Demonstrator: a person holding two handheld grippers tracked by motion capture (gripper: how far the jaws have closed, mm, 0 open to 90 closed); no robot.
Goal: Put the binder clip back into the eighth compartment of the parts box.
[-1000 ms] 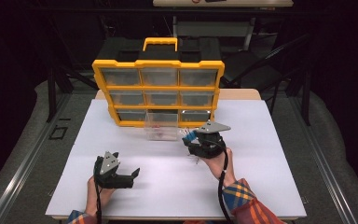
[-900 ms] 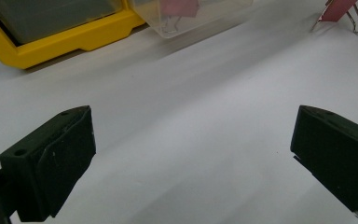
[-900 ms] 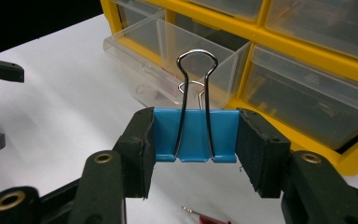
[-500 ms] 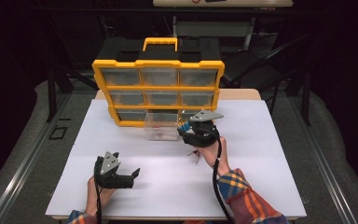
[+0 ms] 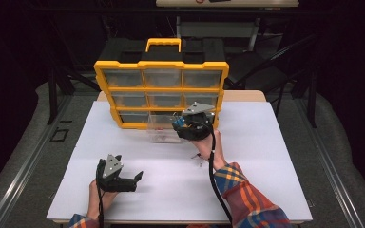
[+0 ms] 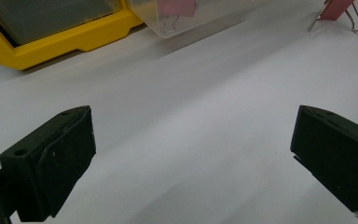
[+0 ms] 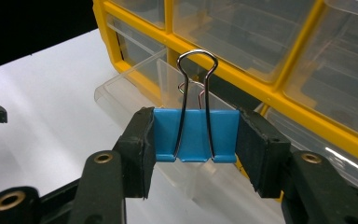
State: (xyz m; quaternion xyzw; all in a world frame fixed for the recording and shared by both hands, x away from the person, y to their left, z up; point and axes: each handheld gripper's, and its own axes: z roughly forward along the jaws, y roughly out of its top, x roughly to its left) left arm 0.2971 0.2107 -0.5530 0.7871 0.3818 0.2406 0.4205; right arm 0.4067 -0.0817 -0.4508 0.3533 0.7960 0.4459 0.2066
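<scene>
The right gripper (image 7: 196, 135) pinches a blue binder clip (image 7: 196, 134) by its two flat sides, one black jaw pressed on each side, with the clip's wire handles standing up between them. In the high view this gripper (image 5: 186, 124) hangs above the table just in front of the yellow organizer (image 5: 161, 90), right beside a clear drawer (image 5: 164, 129) that is pulled out of the bottom row and rests on the white table (image 5: 266, 156). From the right gripper view the open drawer (image 7: 135, 84) lies directly beyond the clip, and a pink clip can be made out through its wall — so the drawer already holds something.

The left gripper (image 5: 123, 178) rests low near the front edge of the table, well apart from the drawer; its jaws are spread wide with nothing between them, as the left gripper view shows bare table in the gap.

Farther out, another pink binder clip (image 5: 197, 159) lies on the table beside the person's right hand (image 5: 208, 148); it also appears at the top corner of the left gripper view (image 6: 338, 10).

As a judgement, the work is sorting binder clips into the pulled-out drawer, and it is partway through. At least one pink clip is in the drawer, the blue one is lifted and nearly over the drawer but not yet released, and the pink one on the table is left to collect. The drawer also remains to be pushed back into the organizer — if that is part of the job.
</scene>
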